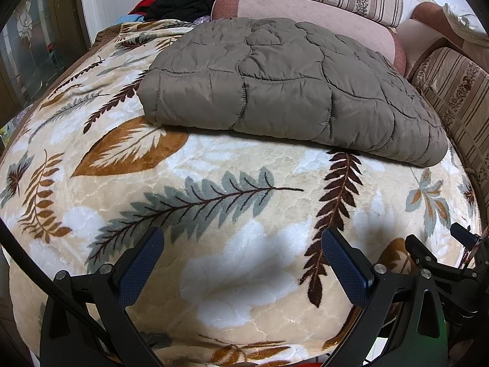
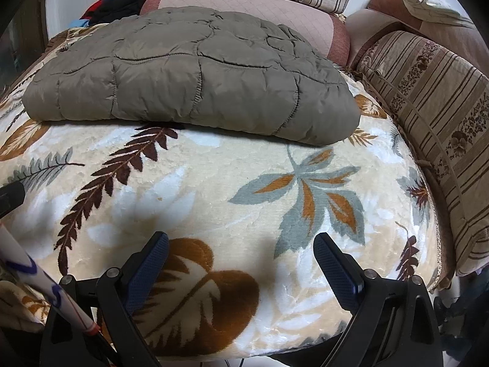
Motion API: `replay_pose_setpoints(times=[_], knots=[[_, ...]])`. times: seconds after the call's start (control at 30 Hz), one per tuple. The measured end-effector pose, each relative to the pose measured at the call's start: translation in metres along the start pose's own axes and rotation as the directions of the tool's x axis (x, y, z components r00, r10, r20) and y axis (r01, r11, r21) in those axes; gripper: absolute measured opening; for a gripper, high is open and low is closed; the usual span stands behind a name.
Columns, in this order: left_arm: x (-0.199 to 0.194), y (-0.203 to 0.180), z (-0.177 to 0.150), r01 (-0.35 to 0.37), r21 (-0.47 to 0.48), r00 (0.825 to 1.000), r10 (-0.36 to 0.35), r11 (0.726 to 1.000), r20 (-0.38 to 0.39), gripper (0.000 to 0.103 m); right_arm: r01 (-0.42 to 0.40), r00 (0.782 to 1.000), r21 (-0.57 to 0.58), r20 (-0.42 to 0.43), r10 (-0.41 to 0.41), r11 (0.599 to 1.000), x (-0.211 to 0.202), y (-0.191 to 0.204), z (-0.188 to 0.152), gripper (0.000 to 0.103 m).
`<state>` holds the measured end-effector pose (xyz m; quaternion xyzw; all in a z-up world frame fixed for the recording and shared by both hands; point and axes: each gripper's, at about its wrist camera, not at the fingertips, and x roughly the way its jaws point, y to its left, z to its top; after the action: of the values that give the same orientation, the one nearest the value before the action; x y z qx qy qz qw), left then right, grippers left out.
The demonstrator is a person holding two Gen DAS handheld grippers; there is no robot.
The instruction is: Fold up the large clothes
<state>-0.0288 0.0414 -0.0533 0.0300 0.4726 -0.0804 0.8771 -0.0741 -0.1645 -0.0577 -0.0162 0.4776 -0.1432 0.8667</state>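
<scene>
Toward the far edge of the leaf-patterned blanket (image 1: 214, 159) lies the folded quilted coat (image 1: 284, 91), its far side against a pink cushion (image 1: 321, 15) and a striped cushion (image 2: 428, 116) just beside its right end. Left gripper (image 1: 241, 238) and right gripper (image 2: 241, 241) hover over the blanket's near edge, both with fingers spread wide, gripping nothing

Left gripper (image 1: 241, 241) spread wide, blue-padded fingers (image 1: 143, 263) apart, nothing between them, right gripper (image 2: 241, 246) likewise splayed and empty-handed, pads (image 2: 334, 267) facing inward, both pointing forward, side by side
</scene>
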Motion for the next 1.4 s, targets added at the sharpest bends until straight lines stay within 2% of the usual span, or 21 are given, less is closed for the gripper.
replay_pose_setpoints(times=[1.4], knots=[[0.0062,0.0027,-0.0009,-0.001,-0.001,1.0,0.001,1.0,-0.016,0.102,-0.009,1.0,-0.004,0.0,0.009,1.0,0.0032,0.0026,0.0002,0.098]])
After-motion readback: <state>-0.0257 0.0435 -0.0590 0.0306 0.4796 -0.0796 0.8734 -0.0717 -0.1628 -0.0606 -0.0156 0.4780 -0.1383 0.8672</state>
